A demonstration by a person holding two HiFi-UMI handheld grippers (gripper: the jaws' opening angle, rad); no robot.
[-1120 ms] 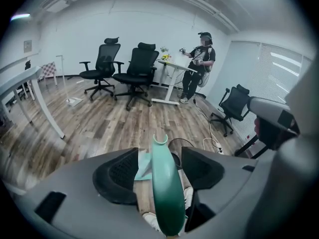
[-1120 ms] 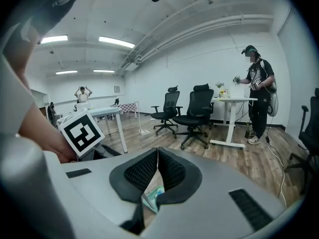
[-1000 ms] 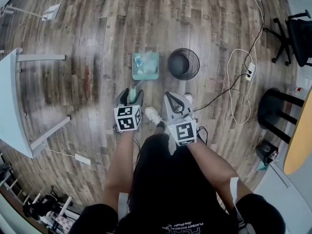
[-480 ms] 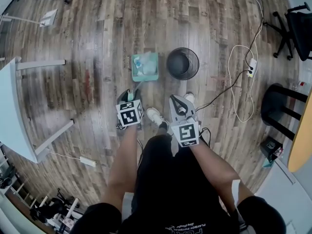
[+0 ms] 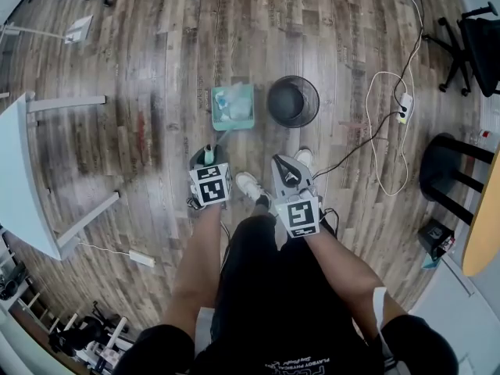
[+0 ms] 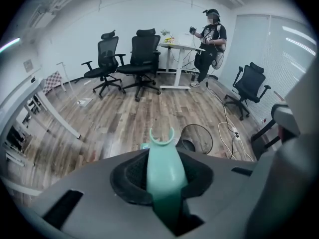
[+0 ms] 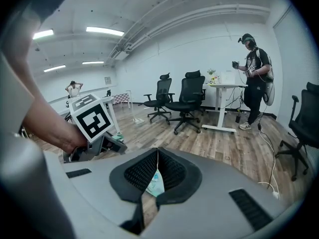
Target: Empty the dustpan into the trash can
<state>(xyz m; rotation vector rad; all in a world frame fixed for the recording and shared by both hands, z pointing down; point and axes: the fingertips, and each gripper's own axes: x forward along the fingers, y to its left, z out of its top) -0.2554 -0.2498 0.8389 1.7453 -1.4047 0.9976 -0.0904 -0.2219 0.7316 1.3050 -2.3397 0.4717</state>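
A teal dustpan [image 5: 233,106] with bits of litter in it lies on the wood floor, its handle [image 5: 211,151] pointing back toward me. To its right stands a black mesh trash can [image 5: 293,101], also seen past the jaws [image 6: 197,139]. My left gripper [image 5: 208,156] points steeply down over the handle's end. Its jaws are closing, and the teal handle [image 6: 163,168] fills the gap between the black pads. My right gripper [image 5: 286,167] hovers to the right near my shoe, shut with nothing held [image 7: 157,151].
A white table [image 5: 16,170] stands at the left. A white cable with a power strip [image 5: 402,108] runs across the floor at the right, near a black stool [image 5: 449,180]. Office chairs [image 6: 142,59] and a standing person [image 6: 209,39] are at the far end.
My left gripper has sunk onto the dustpan handle and its jaws have narrowed round it. The right gripper has shifted slightly and stays shut.
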